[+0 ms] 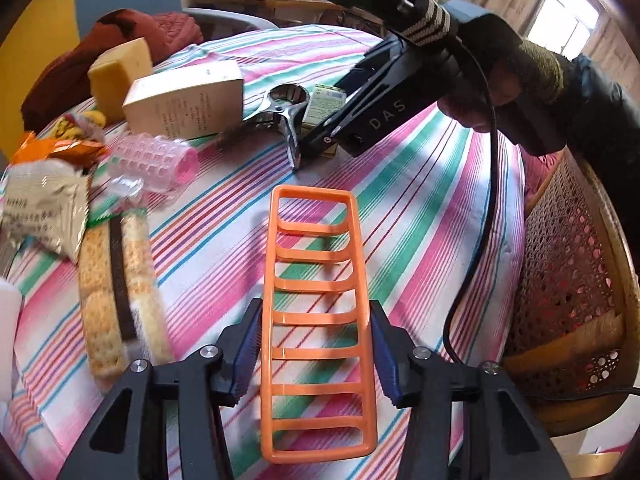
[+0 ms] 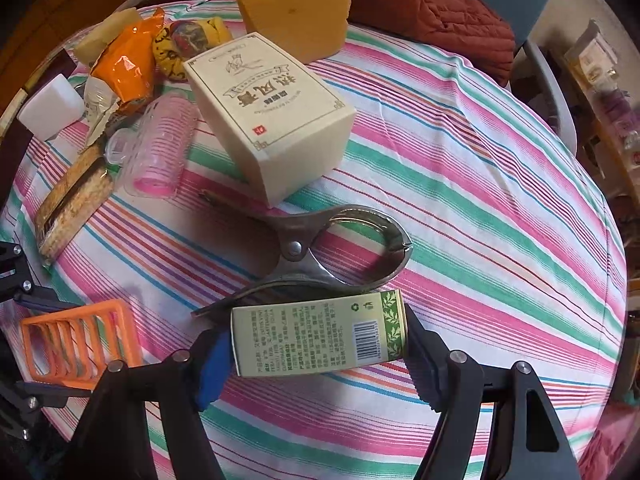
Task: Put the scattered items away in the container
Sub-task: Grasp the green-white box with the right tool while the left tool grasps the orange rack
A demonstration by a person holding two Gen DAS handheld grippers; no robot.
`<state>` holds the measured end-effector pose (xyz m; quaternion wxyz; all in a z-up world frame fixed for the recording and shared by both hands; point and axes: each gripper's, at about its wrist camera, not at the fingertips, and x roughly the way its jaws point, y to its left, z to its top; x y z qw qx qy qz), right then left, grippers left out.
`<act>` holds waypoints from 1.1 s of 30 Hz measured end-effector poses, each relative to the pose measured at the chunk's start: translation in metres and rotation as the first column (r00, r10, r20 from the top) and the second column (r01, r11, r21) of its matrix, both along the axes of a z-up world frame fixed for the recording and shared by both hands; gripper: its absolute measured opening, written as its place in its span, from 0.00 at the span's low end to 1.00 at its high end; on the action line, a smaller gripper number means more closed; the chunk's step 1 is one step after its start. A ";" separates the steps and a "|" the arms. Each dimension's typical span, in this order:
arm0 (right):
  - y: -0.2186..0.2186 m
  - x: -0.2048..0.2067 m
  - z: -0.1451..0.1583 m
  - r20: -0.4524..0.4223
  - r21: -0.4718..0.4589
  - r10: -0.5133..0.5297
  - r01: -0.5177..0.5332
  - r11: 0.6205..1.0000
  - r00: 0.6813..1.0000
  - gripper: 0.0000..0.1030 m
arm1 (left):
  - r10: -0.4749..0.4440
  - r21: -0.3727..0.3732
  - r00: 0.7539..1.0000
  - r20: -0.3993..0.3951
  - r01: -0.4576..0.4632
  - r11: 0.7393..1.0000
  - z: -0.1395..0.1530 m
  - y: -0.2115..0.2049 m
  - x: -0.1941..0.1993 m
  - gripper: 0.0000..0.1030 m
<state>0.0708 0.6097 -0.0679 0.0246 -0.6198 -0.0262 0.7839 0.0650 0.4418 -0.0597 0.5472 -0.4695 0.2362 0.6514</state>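
My left gripper (image 1: 314, 354) is shut on an orange slatted rack (image 1: 316, 320), which it holds above the striped tablecloth; the same orange rack (image 2: 80, 346) shows at the lower left of the right wrist view. My right gripper (image 2: 316, 348) is shut on a small green-and-cream box (image 2: 320, 334), gripped by its two ends just in front of the metal tongs (image 2: 332, 252). In the left wrist view the right gripper (image 1: 320, 136) reaches down beside the tongs (image 1: 280, 114) with the green box (image 1: 322, 104) partly hidden behind it. No container is in view.
Scattered on the round table: a beige box (image 2: 268, 116), a pink hair roller (image 2: 160, 152), a cracker pack (image 1: 116, 296), snack bags (image 2: 124, 72), yellow sponge blocks (image 2: 296, 12), a white block (image 2: 50, 106). A wicker chair (image 1: 568, 280) stands at the table's right edge. A red jacket (image 2: 432, 8) lies behind.
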 end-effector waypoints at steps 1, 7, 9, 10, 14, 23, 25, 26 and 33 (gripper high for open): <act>-0.001 0.000 0.001 -0.001 0.003 0.000 0.000 1.000 1.000 0.72 | 0.006 0.001 1.000 -0.004 -0.006 1.000 0.001 -0.006 0.000 0.49; -0.019 -0.007 0.025 -0.038 0.015 -0.004 0.005 1.000 0.999 0.72 | 0.045 0.005 0.999 0.003 -0.045 0.999 0.007 -0.042 -0.003 0.49; -0.033 -0.008 0.034 -0.046 0.024 0.015 -0.014 1.000 0.999 0.72 | 0.060 0.022 0.998 0.011 -0.061 0.998 0.013 -0.055 -0.004 0.49; -0.041 -0.008 0.038 -0.048 0.030 0.025 -0.024 0.999 0.999 0.72 | 0.065 0.030 0.998 0.010 -0.065 0.997 0.017 -0.061 -0.002 0.49; -0.039 0.004 0.048 -0.063 0.048 0.040 -0.037 0.998 0.997 0.72 | 0.082 0.062 0.997 0.000 -0.082 0.995 0.034 -0.079 0.002 0.49; -0.096 -0.019 0.048 -0.130 0.056 0.056 -0.050 0.997 0.990 0.72 | 0.223 0.123 0.975 -0.018 -0.220 0.968 0.058 -0.154 -0.013 0.49; -0.119 -0.024 0.052 -0.148 0.045 0.066 -0.060 0.997 0.987 0.72 | 0.268 0.139 0.963 -0.028 -0.262 0.955 0.058 -0.166 -0.015 0.49; -0.130 -0.027 0.054 -0.159 0.038 0.071 -0.066 0.997 0.985 0.72 | 0.299 0.150 0.954 -0.031 -0.292 0.945 0.063 -0.180 -0.019 0.49; -0.213 -0.044 0.076 -0.241 0.023 0.153 -0.152 0.988 0.958 0.72 | 0.538 0.210 0.842 -0.046 -0.519 0.829 0.080 -0.275 -0.056 0.49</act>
